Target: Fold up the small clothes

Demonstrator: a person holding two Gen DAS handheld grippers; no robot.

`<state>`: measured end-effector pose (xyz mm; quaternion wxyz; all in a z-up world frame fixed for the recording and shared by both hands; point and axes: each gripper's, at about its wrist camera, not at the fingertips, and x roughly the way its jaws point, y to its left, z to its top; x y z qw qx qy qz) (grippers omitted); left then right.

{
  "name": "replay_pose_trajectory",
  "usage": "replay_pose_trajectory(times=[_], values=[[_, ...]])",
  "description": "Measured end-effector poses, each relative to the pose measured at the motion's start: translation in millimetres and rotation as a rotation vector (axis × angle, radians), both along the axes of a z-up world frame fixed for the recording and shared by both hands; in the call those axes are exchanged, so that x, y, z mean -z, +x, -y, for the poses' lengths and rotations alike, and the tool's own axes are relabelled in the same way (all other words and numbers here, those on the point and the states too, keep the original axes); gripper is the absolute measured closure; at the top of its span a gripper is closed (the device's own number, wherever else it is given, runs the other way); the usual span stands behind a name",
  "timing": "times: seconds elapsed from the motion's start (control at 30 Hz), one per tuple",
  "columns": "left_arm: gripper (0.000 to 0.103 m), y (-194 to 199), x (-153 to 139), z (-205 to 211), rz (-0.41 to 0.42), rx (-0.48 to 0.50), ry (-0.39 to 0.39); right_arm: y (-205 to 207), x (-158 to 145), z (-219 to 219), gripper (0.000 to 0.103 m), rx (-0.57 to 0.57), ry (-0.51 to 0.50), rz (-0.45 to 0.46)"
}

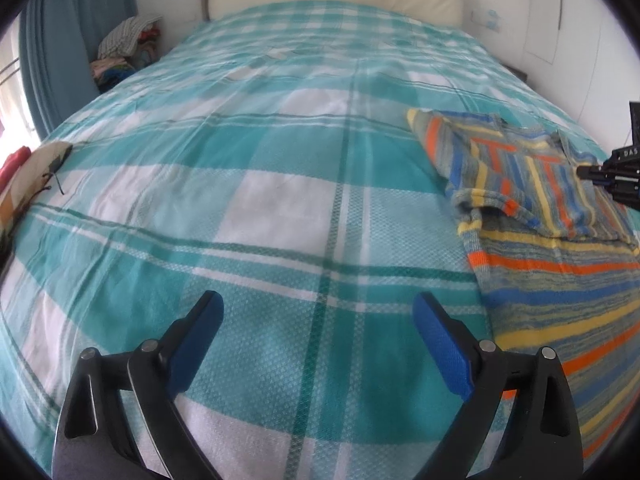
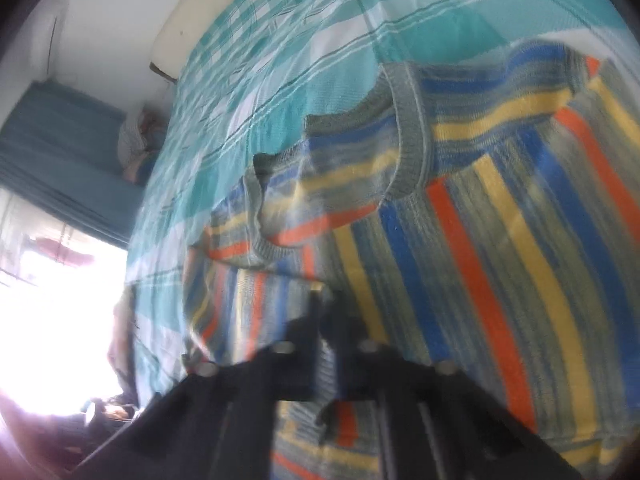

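Right gripper (image 2: 325, 312) over crosswise-striped sweater (image 2: 480, 208)

Bed (image 1: 240, 184) wide open ahead of my left hand-held gripper (image 1: 318, 312); striped sweater (image 1: 560, 248) blocks the right, cushion (image 1: 28, 184) sits at left edge.

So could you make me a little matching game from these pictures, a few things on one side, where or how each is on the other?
Things:
1. left gripper
2. right gripper
3. striped sweater
4. pile of clothes

States:
A. beside the bed's far corner, by the curtain
B. jaws wide apart over bare bedspread
C. spread on the bed, partly folded
D. jaws closed above the striped knit

Pairs: 1-B, 2-D, 3-C, 4-A
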<state>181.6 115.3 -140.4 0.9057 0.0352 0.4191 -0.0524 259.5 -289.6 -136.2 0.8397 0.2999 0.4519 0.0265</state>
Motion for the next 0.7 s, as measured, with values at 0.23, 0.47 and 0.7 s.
replay_pose_trajectory(times=[0.23,0.47,0.7], values=[[0.007,-1.5,7.6,15.7,-0.008,0.032,0.052,2.2,-16.5,-16.7,0.098,-0.032,-0.298,-0.002],[0.006,-1.3,6.0,7.0,-0.023,0.009,0.009,-42.9,-28.9,-27.4,0.087,-0.111,-0.258,0.076],[0.006,-7.0,4.4,4.1,-0.025,-0.003,0.02,-71.2,5.7,-55.0,0.087,-0.271,-0.338,-0.075]])
